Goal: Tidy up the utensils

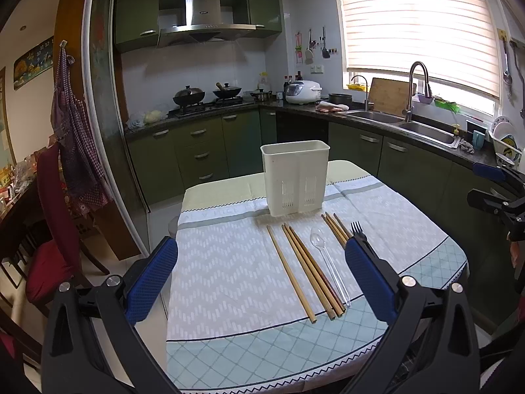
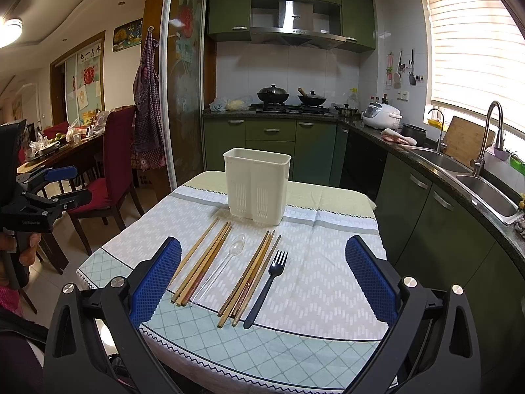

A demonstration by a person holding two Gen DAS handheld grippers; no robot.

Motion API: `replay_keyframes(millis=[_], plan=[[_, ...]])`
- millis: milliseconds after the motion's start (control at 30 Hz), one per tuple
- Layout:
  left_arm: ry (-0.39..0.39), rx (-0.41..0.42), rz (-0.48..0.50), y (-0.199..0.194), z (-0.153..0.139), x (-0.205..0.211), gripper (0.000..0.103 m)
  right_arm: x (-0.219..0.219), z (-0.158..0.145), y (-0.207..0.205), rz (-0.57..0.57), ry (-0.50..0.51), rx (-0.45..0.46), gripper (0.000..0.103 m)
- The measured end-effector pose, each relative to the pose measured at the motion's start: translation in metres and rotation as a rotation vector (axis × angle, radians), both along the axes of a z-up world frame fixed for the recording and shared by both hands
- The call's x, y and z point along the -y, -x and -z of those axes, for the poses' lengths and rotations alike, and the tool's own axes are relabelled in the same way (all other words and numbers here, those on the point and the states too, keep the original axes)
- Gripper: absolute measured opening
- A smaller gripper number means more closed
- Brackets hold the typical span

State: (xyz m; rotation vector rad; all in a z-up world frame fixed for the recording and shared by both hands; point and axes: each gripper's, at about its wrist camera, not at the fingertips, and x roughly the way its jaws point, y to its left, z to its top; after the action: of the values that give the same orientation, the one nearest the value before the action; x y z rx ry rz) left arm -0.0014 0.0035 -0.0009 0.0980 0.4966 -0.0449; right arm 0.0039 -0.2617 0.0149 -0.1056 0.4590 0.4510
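Both the left claw (image 1: 259,269) and right claw (image 2: 262,269) hang released and empty. Chopsticks (image 2: 203,262), clear spoon (image 2: 223,266) and black fork (image 2: 267,284) lie at 6 o'clock of the white utensil holder (image 2: 257,185); pinch near the handle ends.

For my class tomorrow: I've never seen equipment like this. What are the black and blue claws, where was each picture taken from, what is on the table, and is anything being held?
No robot here: a person holds a two-finger gripper in each hand, each with a camera looking along its fingers. One picture comes from the left gripper, the other from the right gripper. On the tablecloth stands a white utensil holder. In front of it lie two bunches of wooden chopsticks, a clear plastic spoon and a black fork. Both grippers are wide open and hold nothing.
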Motion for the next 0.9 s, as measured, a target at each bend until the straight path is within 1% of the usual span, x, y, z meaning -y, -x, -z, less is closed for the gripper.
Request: replay_keyframes(millis=[900], plan=[[0.007,-0.002,-0.004,0.0019,0.0043,-0.0021,0.097,-0.0002,0.0008,-0.0008,0.000,0.002,-0.004,0.099]])
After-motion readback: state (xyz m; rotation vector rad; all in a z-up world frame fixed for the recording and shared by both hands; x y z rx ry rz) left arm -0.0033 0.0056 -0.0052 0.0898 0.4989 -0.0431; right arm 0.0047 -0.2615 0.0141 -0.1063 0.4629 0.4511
